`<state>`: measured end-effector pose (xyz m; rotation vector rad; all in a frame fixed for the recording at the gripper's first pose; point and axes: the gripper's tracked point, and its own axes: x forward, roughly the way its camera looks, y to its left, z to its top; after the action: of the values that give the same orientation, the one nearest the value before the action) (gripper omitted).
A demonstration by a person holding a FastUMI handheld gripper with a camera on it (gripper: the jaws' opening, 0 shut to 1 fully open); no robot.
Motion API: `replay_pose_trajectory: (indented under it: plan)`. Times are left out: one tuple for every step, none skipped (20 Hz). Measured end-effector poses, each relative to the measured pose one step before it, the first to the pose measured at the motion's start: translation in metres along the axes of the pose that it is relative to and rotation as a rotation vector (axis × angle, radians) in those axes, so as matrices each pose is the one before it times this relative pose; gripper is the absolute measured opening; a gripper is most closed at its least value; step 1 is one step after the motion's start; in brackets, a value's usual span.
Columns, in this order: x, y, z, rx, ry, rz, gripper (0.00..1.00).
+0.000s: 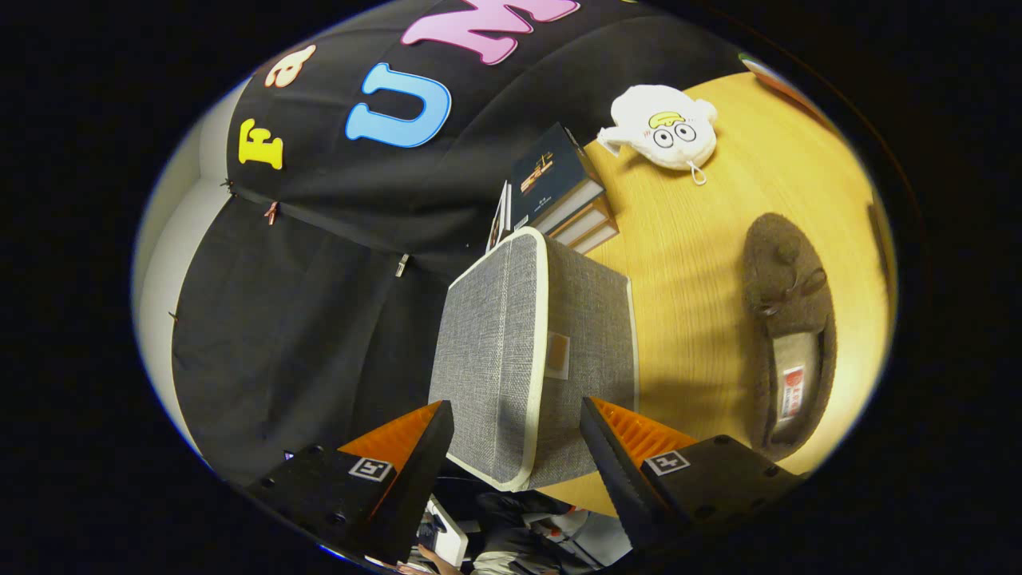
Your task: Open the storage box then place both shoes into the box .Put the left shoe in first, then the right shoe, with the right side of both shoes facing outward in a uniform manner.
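**A:** In the gripper view, how did the claw (pixel 515 431) stand?

**B:** It was released, its two fingers spread wide apart. The grey fabric storage box (pixel 527 351) lay in the gap between them, but I could not tell whether either finger touched it; nothing was pressed from both sides.

**A:** And the box itself?

**B:** It sat on the wooden desk (pixel 687 239), lid shut, pale piping running along its edges and a small tab (pixel 556 355) on the face turned toward the camera. The whole view was rolled over, so the desk rose up on one side and the booth's black cloth wall (pixel 319 303) filled the other.

**A:** Where were the shoes?

**B:** I saw one, a brown fuzzy slipper (pixel 789 327), lying on the desk well apart from the box, on the side of the right-hand finger. Its opening faced the camera, with a label showing on the insole. Whether it was the left or the right shoe I could not tell.

**A:** Anything else on the desk?

**B:** A stack of books (pixel 559 192) stood just beyond the box, close against the cloth wall. Past those lay a white plush toy (pixel 663 128) with round cartoon eyes, apart from both books and slipper.
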<state>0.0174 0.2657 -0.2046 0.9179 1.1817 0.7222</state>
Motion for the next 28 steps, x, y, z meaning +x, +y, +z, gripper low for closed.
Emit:
replay_pose_trajectory:
  plan:
    - [0.00293,-0.00005,-0.00314,0.01394,0.01900,0.01185,0.98]
    - [0.00385,0.00138,-0.00479,0.00443,0.01590,0.01497,0.96]
    - [0.00281,0.00285,-0.00293,-0.00216,0.01541,0.01884,0.96]
    - [0.00323,0.00186,-0.00187,-0.00217,0.01603,0.01207,0.96]
    - [0.00279,-0.00443,-0.00114,0.00019,0.01188,-0.01099,0.92]
    - [0.00399,-0.00362,-0.00260,0.00317,0.01149,-0.00828,0.86]
    - [0.00162,0.00046,-0.00236,0.00629,0.01578,0.00363,0.75]
    - [-0.00052,-0.00052,-0.00288,0.00950,0.01685,0.00499,0.73]
    - [0.00011,-0.00216,-0.00130,0.00343,0.00655,-0.00960,0.73]
    - [0.00047,-0.00111,-0.00082,0.00641,0.00893,-0.00234,0.68]
    - [-0.00072,-0.00106,-0.00244,0.01010,0.02032,0.00151,0.56]
    - [-0.00250,0.00143,-0.00143,0.00927,0.00744,0.00078,0.46]
    - [-0.00234,0.00113,0.00223,0.00472,0.00063,0.01382,0.35]
    - [-0.00013,0.00272,0.00004,0.00134,0.00943,0.01749,0.28]
    - [-0.00219,0.00385,-0.00380,0.00679,0.01315,0.01846,0.25]
    - [-0.00088,-0.00094,-0.00071,-0.00062,0.00678,-0.00716,0.25]
    - [-0.00438,-0.00531,0.00836,0.01571,-0.01962,-0.01613,0.25]
    - [0.00338,0.00629,0.00150,0.00890,-0.01507,0.00966,0.16]
    - [0.00939,0.00452,-0.00416,-0.00588,-0.00853,0.01465,0.07]
    - [-0.01073,0.00471,0.00297,-0.00482,0.00308,0.01832,0.05]
    - [-0.00270,0.00306,-0.00232,-0.00262,0.00796,0.00738,0.05]
    - [-0.00013,0.00100,-0.00207,0.00129,0.00654,0.00050,0.05]
    - [-0.00077,-0.00071,-0.00069,0.00201,0.00755,-0.00183,0.05]
    - [0.00050,-0.00060,0.00001,0.00517,0.00038,-0.00744,0.05]
    - [-0.00110,0.00179,0.00212,0.00925,-0.00645,-0.00121,0.05]
    - [-0.00208,0.00534,0.00220,0.01376,-0.00650,0.00811,0.05]
    - [-0.00154,0.00578,0.00193,0.01095,-0.00485,0.00235,0.05]
    - [-0.00209,0.00525,-0.00061,-0.00378,0.00232,0.00250,0.05]
